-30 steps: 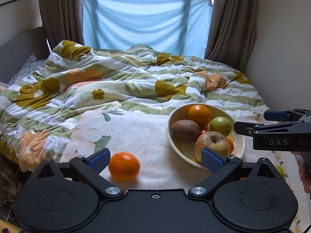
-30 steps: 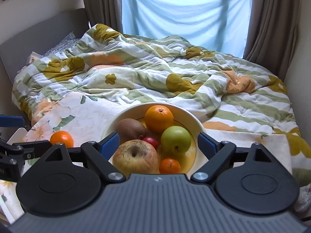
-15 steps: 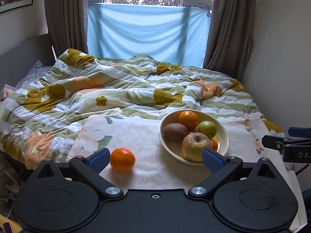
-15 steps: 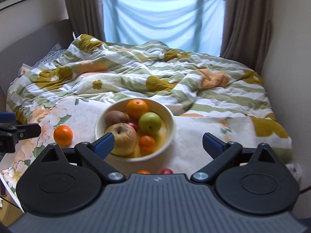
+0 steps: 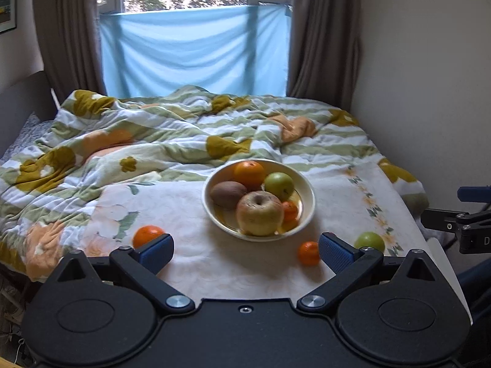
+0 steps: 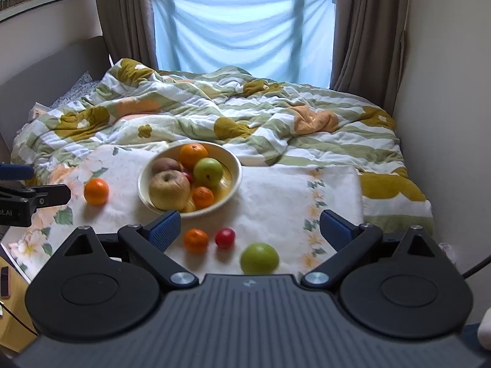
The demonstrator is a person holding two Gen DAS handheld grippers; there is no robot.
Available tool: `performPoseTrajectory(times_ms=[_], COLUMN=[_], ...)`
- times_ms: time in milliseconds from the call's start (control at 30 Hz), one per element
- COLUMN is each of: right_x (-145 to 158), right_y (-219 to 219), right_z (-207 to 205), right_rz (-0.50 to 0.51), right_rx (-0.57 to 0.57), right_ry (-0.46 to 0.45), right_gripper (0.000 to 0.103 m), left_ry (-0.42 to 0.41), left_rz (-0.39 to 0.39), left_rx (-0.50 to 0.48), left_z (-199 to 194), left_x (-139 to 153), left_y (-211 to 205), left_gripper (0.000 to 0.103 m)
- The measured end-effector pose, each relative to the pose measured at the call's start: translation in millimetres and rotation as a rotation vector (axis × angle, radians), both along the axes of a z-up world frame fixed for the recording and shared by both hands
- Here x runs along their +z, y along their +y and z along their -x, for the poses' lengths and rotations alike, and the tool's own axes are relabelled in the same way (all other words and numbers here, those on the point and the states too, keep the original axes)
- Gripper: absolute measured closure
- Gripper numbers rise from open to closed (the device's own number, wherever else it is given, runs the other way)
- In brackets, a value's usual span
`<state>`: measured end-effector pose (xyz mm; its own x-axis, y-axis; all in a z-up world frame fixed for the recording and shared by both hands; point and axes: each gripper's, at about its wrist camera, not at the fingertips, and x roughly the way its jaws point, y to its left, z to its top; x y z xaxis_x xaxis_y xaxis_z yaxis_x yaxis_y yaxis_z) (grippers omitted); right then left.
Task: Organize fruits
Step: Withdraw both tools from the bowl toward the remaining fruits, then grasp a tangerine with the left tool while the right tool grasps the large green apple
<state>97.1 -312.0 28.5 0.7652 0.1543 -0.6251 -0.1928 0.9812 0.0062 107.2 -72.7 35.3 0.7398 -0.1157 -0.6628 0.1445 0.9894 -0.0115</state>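
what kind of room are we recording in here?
Most likely a bedroom in a home. A bed with a rumpled floral duvet fills the view, a curtained window sits behind it, and the fruit bowl rests on a cloth spread over the bed.

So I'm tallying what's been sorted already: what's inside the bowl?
The bowl holds an orange, a kiwi, a green apple, a large yellowish apple, a small mandarin and a red fruit, mostly covered. Anything beneath them is hidden.
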Motion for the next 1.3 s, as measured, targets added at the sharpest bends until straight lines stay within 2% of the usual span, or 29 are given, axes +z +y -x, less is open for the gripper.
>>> performPoseTrajectory(times_ms=[200, 433, 700, 933, 1033, 1100, 1167, 1300], right_x=[-22.8, -57.1, -86.5, -106.1, -112.5, -115.6, -117.6, -120.5], right_y=[-11.9, -24.4, -31.4, -28.3, -27.3, -26.3, -23.7, -17.0], right_z=[-0.4, -18.7, -37.0, -52.3, -58.4, -61.9, -64.5, -69.4], right_rz=[0.018, 0.000, -0.004, 0.002, -0.004, -0.005, 0.008, 0.024], right_rx=[0.000, 0.011, 0.015, 0.051, 0.059, 0.066, 0.083, 0.116], right_ry=[0.041, 0.108, 0.144, 0.204, 0.224, 0.231, 0.235, 0.240], right_gripper=[0.000, 0.000, 0.000, 0.000, 0.005, 0.006, 0.008, 0.017], left_ry=[0.066, 0.132, 0.208, 0.246, 0.251, 0.258, 0.254, 0.251], left_rz=[-0.010, -0.073, -0.131, -0.165, -0.169, -0.165, -0.159, -0.157], left_rx=[-0.100, -0.236, -0.358, -0.389, -0.392, -0.396, -0.403, -0.410], left_z=[-20.6, -48.8, -82.9, -102.3, -106.9, -109.2, -109.8, -108.5], left_x=[-23.8, -60.2, -103.7, -127.1, -132.2, -134.8, -135.1, -135.1], left_y=[-23.9, -56.6, -88.3, -97.6, -99.3, -99.7, -99.4, -98.3], left_gripper=[0.001, 0.003, 0.032, 0.043, 0.047, 0.061, 0.061, 0.062])
